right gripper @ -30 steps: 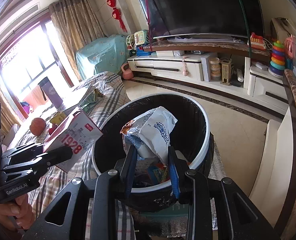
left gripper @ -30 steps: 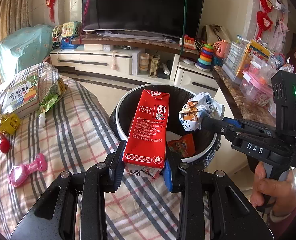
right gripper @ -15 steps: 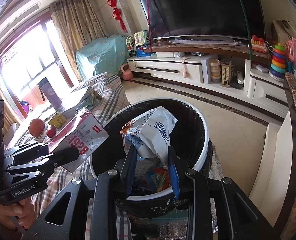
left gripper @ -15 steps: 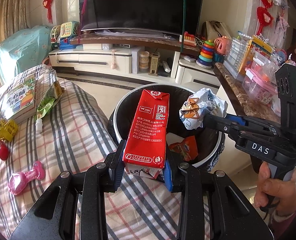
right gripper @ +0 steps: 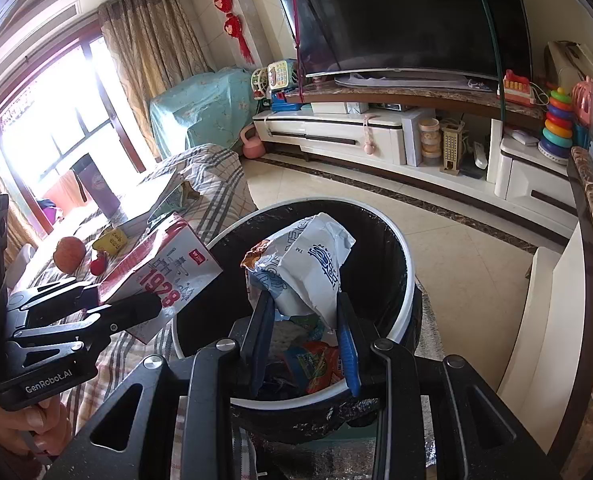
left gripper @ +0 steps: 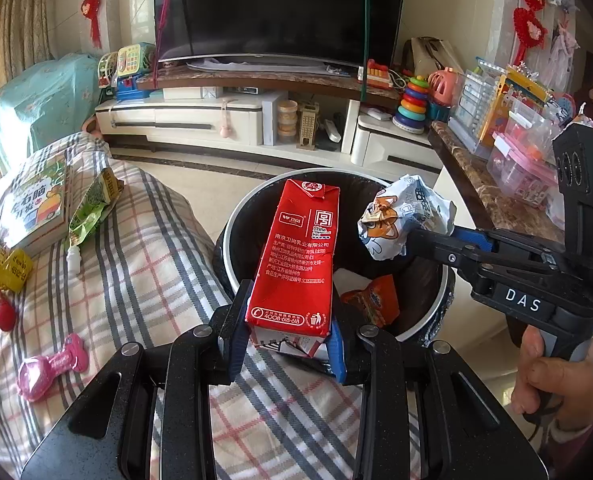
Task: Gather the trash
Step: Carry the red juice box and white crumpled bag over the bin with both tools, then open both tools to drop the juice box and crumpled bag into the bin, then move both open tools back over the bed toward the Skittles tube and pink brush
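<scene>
The left gripper holds a red carton, the right gripper a crumpled wrapper, both over the bin at twelve o'clock; next, probably let go.

Glossy red paper carton, crinkled shiny foil wrapper, matt black plastic bin liner, woven checked cloth.

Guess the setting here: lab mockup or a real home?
Most likely a real home's living room: a large television on a long media cabinet, children's toys such as a stacking-ring toy, and a plaid-covered sofa beside the trash bin.
</scene>
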{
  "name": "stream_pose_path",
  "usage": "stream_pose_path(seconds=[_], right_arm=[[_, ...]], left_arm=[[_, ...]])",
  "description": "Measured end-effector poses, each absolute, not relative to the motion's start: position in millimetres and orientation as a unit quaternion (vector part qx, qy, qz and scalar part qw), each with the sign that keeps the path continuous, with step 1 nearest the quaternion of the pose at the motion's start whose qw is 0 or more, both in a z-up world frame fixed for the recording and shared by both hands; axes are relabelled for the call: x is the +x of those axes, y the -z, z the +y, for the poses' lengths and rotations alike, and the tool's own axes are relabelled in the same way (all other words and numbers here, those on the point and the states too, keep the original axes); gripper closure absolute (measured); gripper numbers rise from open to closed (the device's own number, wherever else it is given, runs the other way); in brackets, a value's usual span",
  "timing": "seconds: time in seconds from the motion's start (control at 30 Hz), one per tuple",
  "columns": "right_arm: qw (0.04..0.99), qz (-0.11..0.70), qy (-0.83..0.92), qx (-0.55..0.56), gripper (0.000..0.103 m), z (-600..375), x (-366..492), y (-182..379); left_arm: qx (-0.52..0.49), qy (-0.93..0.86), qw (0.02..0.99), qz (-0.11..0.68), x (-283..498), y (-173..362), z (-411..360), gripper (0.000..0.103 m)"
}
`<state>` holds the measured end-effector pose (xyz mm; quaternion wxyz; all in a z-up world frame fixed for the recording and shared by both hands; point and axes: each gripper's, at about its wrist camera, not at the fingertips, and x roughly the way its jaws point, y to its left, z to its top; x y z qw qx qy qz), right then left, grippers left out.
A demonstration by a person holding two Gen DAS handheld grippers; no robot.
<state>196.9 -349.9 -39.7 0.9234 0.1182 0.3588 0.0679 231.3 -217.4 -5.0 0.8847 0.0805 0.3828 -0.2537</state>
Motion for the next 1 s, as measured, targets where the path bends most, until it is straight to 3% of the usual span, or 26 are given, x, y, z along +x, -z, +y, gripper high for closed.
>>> stream_pose_path(seconds=[0.43, 0.53, 0.6, 0.7, 1.0], right_arm=[[0.923, 0.363, -0.063, 0.113, 0.072, -355, 206, 42], [0.922, 0.361, -0.065, 0.119, 0.067, -357, 207, 41], [0.921, 0.361, -0.07, 0.131, 0.057, -360, 207, 41], [0.921, 0.358, -0.07, 0.136, 0.052, -362, 206, 40], [0.924, 0.35, -0.08, 0.133, 0.027, -347, 200, 29]], left_arm=[[0.081, 0.256, 0.883, 0.386, 240, 6, -224, 0.072], [0.081, 0.249, 0.881, 0.393, 243, 8, -224, 0.07], [0.076, 0.246, 0.882, 0.396, 243, 9, -223, 0.061], [0.066, 0.241, 0.887, 0.388, 241, 6, -216, 0.045], [0.029, 0.22, 0.9, 0.374, 226, -2, -178, 0.038]])
